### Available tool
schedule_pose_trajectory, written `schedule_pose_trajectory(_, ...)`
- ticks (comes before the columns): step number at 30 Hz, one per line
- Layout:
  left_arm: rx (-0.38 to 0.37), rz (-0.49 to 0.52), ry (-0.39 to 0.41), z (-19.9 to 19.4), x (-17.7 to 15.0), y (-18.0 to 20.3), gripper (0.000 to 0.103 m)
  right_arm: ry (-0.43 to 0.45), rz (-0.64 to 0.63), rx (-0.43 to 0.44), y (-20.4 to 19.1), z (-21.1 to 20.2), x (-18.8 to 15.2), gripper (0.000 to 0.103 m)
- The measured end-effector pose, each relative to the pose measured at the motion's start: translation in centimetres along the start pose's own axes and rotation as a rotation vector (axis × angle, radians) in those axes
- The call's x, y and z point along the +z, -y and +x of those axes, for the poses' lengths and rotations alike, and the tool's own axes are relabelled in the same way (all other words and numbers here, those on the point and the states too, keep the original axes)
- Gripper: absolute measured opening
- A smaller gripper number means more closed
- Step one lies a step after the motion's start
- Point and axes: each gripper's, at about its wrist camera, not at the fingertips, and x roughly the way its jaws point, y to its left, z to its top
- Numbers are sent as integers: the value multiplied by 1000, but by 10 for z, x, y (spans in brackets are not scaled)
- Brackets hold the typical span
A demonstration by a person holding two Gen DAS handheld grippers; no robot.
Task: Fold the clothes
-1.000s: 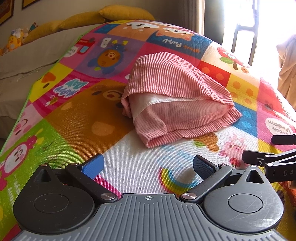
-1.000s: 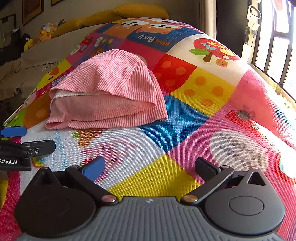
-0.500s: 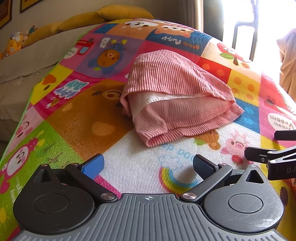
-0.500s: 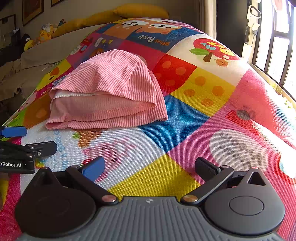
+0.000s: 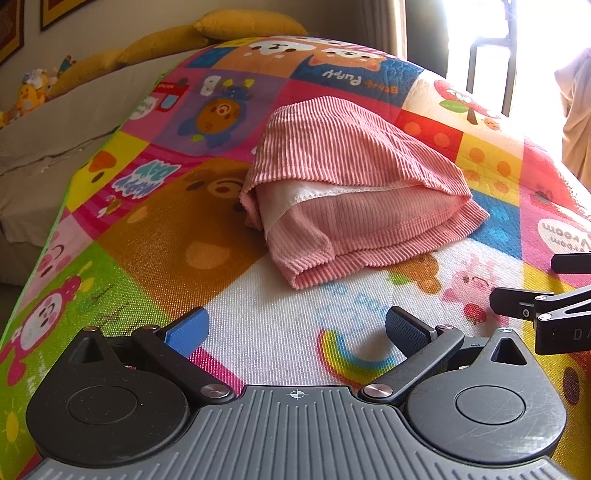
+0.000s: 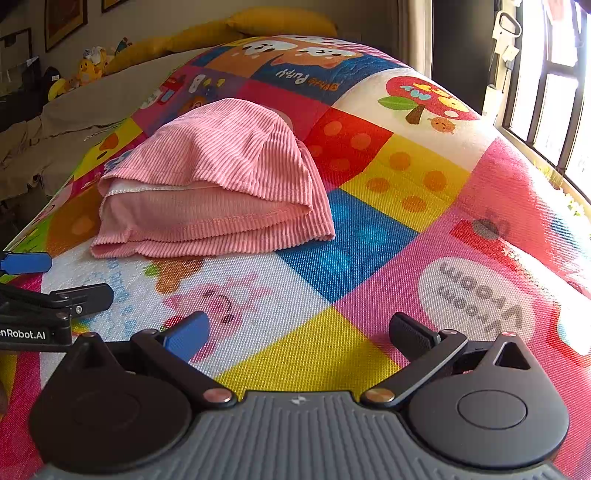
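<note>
A bright patchwork play mat (image 5: 155,236) printed with cartoon animals is spread over a wide surface, and it is bordered on the far left by a beige cushioned seat (image 5: 40,155) on which yellow cushions (image 5: 251,24) and small plush toys (image 6: 86,66) are lined up; a barred window (image 6: 546,81) is seen at the right, with strong daylight coming through. A pink ribbed garment (image 5: 354,192) is found folded into a thick bundle near the middle of the mat, with a white inner lining shown along its open edge and its layered hems turned toward the cameras. The bundle is laid across an orange bear square and a white square, just beyond a printed rainbow (image 5: 347,354). The left tongs (image 5: 295,326) are held low over the mat in front of the garment, apart from it, with their jaws spread wide and nothing between them. The right tongs (image 6: 299,332) are likewise kept spread and empty, over yellow and pink squares, with the garment lying ahead and to their left. Each pair of tongs is caught at the edge of the other's view, side by side and not touching.
</note>
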Motion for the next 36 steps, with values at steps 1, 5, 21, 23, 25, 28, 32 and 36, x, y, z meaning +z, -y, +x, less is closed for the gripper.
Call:
schedule_pose_trajectory(1,-3,1,-4,0,0,0,103,2,0,-1,0,0,0,103)
schedule_pose_trajectory(5,-9,3,-18,-2,-1,0,103,10,9,-10,-1,-1,-2,103)
schedule_pose_trajectory(21,-22,1,-41,-10,-5,3,103,32,26,-34,-4,-4,-6,103)
schedule_pose_trajectory(23,-20,-1,-38,-10,-5,3,103,32,26,-34,-6,-4,-6,103)
schedule_pose_trajectory(25,-19,-3,-34,-10,-6,4,103,32,26,-34,-5,-4,-7,103)
schedule_pose_trajectory(28,-17,-6,-28,-11,-6,4,103,33,26,-33,-5,-4,-7,103)
schedule_pose_trajectory(32,-15,-10,-21,-11,-7,4,103,33,27,-34,-5,-4,-7,103)
schedule_pose_trajectory(36,-25,-23,-15,-11,-7,1,103,32,27,-33,-5,-4,-7,103)
